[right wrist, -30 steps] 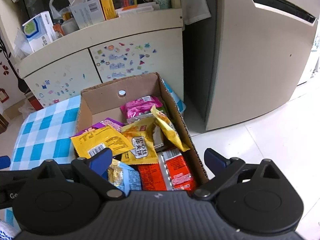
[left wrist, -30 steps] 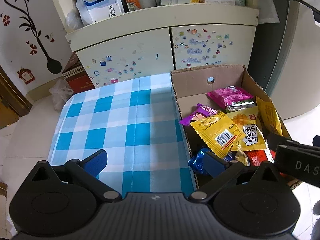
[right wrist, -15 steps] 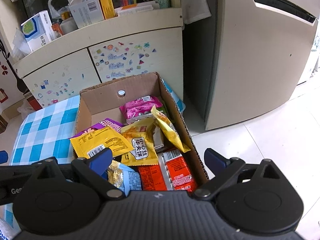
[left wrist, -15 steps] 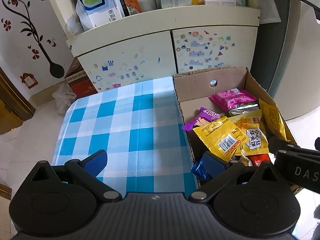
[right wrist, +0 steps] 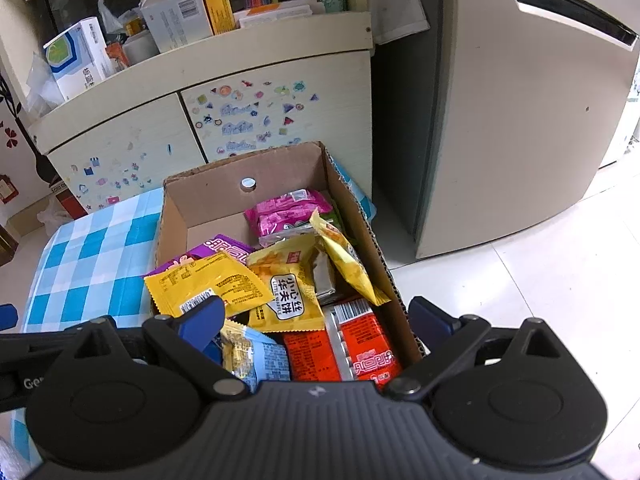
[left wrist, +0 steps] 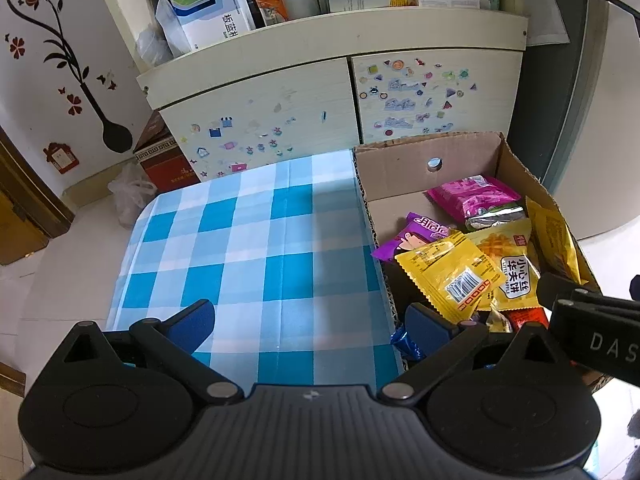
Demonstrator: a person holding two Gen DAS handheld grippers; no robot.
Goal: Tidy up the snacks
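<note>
Left wrist view showed the left gripper point(left wrist: 308, 322) gaping wide and holding nothing, one finger over the blue-checked cloth point(left wrist: 256, 248) and the other over the near corner of the cardboard box point(left wrist: 400, 160). Over the last second that view had drawn back a little, so that more of the cloth and the stickered cabinet point(left wrist: 280, 112) came into sight; the packets had not shifted. Right wrist view showed the right gripper point(right wrist: 316, 316) likewise spread wide and empty, poised above the near end of the box, hardly moved in that second.

The snacks all lay jumbled inside the box: a yellow barcode packet point(right wrist: 208, 284) on top, a waffle packet point(right wrist: 286, 288) beside it, a purple packet point(left wrist: 416, 230) beneath, a pink packet point(right wrist: 286, 210) toward the far wall, and red packets point(right wrist: 362, 340) nearest the right gripper (a blue one point(right wrist: 260, 356) sat under its left finger). No packet lay on the cloth. That fits equally a box awaiting sorting or one just filled, so the small retreat settled nothing about progress.
</note>
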